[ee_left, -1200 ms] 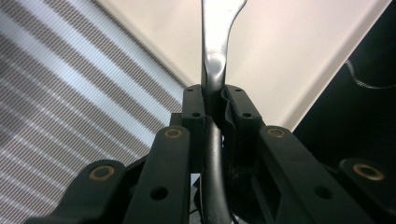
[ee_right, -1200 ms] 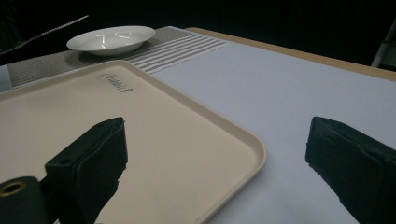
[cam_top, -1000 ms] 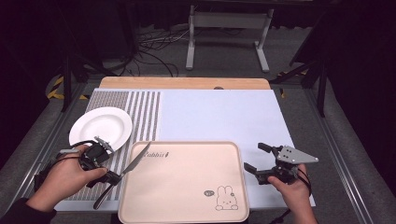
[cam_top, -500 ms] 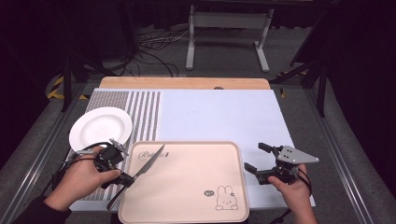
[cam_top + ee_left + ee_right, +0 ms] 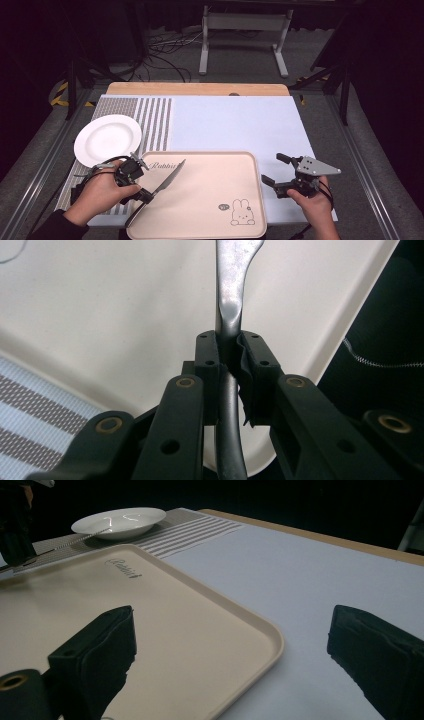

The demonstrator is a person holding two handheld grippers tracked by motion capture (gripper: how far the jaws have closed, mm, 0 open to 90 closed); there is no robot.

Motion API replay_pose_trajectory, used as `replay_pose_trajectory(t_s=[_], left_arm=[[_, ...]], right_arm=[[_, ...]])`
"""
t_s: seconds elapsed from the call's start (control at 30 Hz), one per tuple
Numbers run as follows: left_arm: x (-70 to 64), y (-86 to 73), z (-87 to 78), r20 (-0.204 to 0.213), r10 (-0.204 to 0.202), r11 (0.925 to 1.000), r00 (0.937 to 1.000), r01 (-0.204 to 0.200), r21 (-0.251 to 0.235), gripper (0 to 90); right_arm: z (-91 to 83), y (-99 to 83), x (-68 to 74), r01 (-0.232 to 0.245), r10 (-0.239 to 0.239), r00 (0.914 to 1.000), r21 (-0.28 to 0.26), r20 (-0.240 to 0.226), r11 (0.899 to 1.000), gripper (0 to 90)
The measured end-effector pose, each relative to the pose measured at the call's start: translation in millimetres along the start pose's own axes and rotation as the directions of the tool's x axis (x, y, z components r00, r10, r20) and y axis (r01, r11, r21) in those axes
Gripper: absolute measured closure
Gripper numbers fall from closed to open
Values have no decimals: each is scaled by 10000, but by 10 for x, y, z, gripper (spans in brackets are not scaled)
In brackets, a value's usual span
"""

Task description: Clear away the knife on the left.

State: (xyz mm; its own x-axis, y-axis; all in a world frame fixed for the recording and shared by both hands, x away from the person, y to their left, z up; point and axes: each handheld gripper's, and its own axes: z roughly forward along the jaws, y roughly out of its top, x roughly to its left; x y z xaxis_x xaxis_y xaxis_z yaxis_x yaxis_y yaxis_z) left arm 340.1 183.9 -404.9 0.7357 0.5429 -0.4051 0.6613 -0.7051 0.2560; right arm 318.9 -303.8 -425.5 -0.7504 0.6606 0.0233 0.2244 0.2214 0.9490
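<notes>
Knife (image 5: 167,183) clamped in left tongs (image 5: 141,196), blade angled over tray (image 5: 210,165).

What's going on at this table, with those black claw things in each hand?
A person is working with a handheld gripper in each hand. The left gripper has its fingers shut on a table knife, gripped near where handle meets blade, with the blade held over the beige tray. The right gripper waits with its fingers open beside the tray's right edge, holding nothing. A white plate sits on the striped mat behind the left hand.
</notes>
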Motion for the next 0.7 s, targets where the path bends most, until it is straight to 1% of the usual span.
replay_pose_trajectory(t_s=[0.13,0.4,0.53,0.7], left_arm=[[7,24,72,47,-10,10000,10000,10,63,800],[16,46,168,-34,-23,9999,10000,24,134,800],[31,42,199,-104,-53,9999,9999,55,138,800],[57,38,222,-20,-121,9998,9999,121,125,800]], right_arm=[[3,-3,2,17,-17,10000,16,0,10000,63],[-2,-2,2,23,-23,10000,6,-6,10000,63],[-2,-5,0,20,-20,10000,17,-3,10000,63],[-3,-5,0,19,-19,10000,15,-5,10000,62]])
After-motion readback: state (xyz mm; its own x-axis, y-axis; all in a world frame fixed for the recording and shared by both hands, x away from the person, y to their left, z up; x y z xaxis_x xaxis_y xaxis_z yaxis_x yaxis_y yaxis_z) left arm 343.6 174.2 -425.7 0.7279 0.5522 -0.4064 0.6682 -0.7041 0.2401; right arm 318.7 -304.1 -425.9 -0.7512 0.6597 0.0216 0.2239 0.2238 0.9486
